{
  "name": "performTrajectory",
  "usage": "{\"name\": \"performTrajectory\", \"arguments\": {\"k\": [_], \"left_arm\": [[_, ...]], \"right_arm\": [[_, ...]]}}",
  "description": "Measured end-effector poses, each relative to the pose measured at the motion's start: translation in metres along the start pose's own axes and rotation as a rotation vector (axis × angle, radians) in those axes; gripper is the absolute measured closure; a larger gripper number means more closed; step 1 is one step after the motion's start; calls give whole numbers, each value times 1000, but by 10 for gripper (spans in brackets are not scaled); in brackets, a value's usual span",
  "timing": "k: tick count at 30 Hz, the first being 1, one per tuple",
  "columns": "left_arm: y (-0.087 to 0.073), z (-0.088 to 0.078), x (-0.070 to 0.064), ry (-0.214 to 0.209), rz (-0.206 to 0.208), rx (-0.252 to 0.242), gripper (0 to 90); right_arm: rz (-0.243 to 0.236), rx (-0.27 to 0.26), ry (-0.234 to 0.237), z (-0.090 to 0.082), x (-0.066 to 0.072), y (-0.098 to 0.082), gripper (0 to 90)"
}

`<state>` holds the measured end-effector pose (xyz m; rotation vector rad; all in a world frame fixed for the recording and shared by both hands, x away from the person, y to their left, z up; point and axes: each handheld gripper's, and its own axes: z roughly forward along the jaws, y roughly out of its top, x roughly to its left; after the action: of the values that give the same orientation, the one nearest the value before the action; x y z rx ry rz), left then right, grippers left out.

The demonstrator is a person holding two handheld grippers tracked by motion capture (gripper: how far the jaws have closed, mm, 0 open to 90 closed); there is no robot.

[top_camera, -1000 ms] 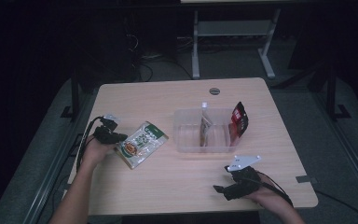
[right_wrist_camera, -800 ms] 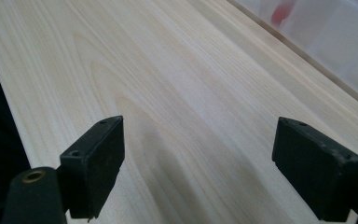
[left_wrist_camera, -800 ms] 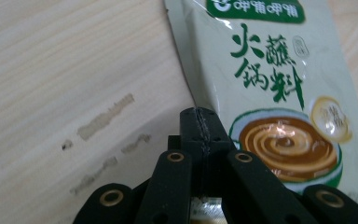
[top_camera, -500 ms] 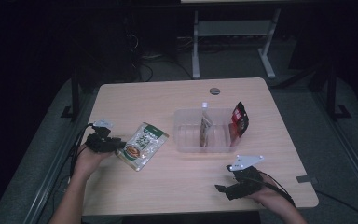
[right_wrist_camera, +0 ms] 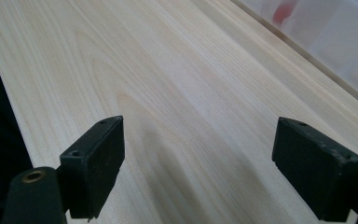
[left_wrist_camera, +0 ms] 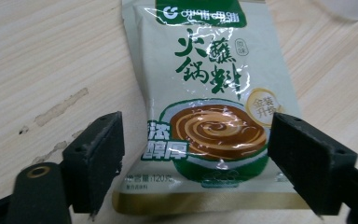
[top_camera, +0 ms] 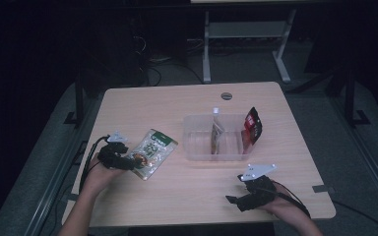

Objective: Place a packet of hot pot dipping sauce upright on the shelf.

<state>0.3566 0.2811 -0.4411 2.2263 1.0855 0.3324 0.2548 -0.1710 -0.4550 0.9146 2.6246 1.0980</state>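
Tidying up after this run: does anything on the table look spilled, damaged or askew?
Nothing spilled or torn. The green sauce packet lies flat but angled on the table, outside the clear bin. The red packet leans against the bin's right end.

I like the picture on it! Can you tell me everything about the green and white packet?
The packet is a flat, shiny plastic pouch, white with green print, a brown swirl of sauce in a bowl pictured, and a gold strip at its near edge. It lies sealed on the wooden table, left of the clear tub. The left gripper has just opened; nothing grips it.
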Motion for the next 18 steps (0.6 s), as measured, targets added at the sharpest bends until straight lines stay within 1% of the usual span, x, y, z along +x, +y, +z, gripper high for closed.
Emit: {"name": "performTrajectory", "arguments": {"k": [3,8,9,12,13,15,17,18], "left_arm": [[-1,7,0,-10,0,3,157],[0,16,-2,-16,21,20,144],[0,18,-3,-25,22,21,136],[1,20,-5,-28,22,18,132],[1,21,-5,-26,30,23,132],[1,22,-5,-35,27,29,132],[0,25,-4,-52,14,32,129],[-1,26,-4,-57,8,34,112]], "right_arm": [[-2,5,0,1,0,0,164],[-10,16,6,3,2,1,164],[-12,18,6,4,2,1,165],[-12,22,7,5,2,1,164],[-12,23,7,5,2,1,164],[-11,20,7,6,2,1,164],[-11,21,8,6,2,1,164],[-11,21,7,6,2,1,164]]}}
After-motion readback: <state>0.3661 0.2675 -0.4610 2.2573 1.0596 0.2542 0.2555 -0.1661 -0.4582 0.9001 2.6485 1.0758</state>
